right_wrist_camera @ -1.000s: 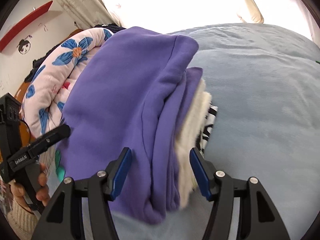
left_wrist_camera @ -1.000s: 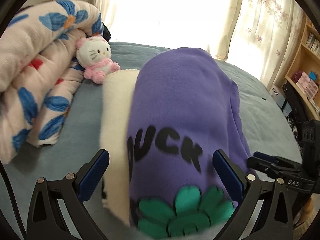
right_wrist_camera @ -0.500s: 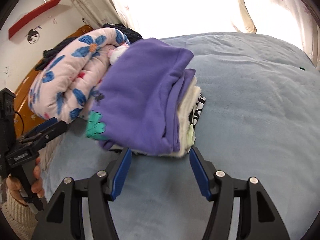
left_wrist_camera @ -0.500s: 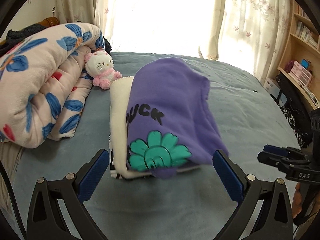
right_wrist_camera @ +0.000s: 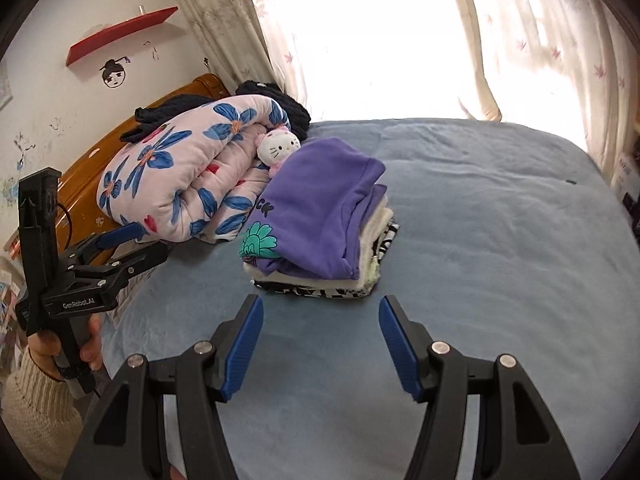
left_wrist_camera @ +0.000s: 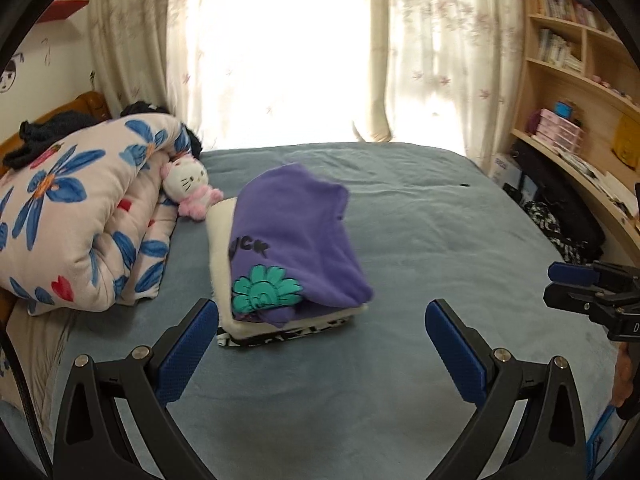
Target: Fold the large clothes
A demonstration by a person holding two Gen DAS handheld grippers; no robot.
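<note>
The folded purple sweatshirt [left_wrist_camera: 296,236] is lying atop a stack on the bed [left_wrist_camera: 440,240], mid-frame. Both tools, left [left_wrist_camera: 322,350] and right [right_wrist_camera: 320,344], are hovering open, gripping nothing.

A rolled floral quilt [left_wrist_camera: 80,220] lies on the bed [left_wrist_camera: 440,240] against the wooden headboard [right_wrist_camera: 132,140], dark clothes [right_wrist_camera: 276,102] piled on it, a plush cat [left_wrist_camera: 188,188] tucked at its end; curtains [left_wrist_camera: 440,60] hang beyond the bed, bookshelves [left_wrist_camera: 572,80] stand beside it, a red shelf [right_wrist_camera: 120,34] above the headboard
</note>
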